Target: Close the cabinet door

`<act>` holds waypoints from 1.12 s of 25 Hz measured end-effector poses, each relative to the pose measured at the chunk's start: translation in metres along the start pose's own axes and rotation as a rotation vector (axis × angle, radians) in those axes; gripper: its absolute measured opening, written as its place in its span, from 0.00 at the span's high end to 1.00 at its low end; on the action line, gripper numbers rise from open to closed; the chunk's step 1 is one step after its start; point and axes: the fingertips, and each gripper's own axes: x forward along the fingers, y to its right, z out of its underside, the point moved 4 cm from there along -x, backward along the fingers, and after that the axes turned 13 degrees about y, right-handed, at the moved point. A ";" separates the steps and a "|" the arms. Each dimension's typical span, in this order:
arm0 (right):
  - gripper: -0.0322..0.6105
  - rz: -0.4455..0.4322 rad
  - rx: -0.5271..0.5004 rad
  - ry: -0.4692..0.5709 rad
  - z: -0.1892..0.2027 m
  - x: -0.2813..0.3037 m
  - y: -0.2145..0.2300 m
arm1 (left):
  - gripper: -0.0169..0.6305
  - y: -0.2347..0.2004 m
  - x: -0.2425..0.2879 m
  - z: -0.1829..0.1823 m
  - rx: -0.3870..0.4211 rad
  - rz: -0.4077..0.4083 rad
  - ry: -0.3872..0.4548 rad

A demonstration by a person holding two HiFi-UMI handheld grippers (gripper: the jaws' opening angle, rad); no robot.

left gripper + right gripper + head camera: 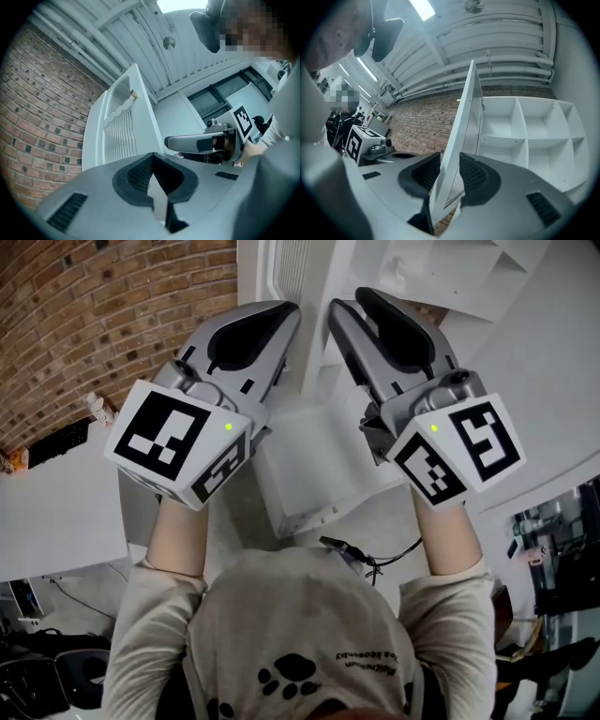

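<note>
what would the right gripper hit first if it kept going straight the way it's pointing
The white louvred cabinet door: its edge already stands between the open fingers of the right gripper, so going on would likely run it deeper onto that panel.

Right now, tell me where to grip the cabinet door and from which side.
Take the cabinet door by its free edge, coming edge-on. It is thin and stands open from the shelves, so the fingers of the right gripper can straddle it.

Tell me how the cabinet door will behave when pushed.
The cabinet door looks like a rigid panel, so it likely swings as one piece. Its slatted middle suggests it is fairly light. Its smooth finish may prove slippery.
</note>
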 end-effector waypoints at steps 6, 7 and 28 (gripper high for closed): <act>0.73 -0.009 0.055 -0.026 -0.003 0.011 -0.002 | 0.96 0.003 0.006 -0.004 0.007 0.017 -0.009; 0.73 -0.013 0.046 -0.034 -0.002 0.014 -0.003 | 0.96 0.002 0.007 -0.004 0.006 0.018 -0.008; 0.74 0.057 -0.014 -0.045 0.010 0.035 0.007 | 0.96 -0.004 0.025 0.024 -0.033 0.013 -0.010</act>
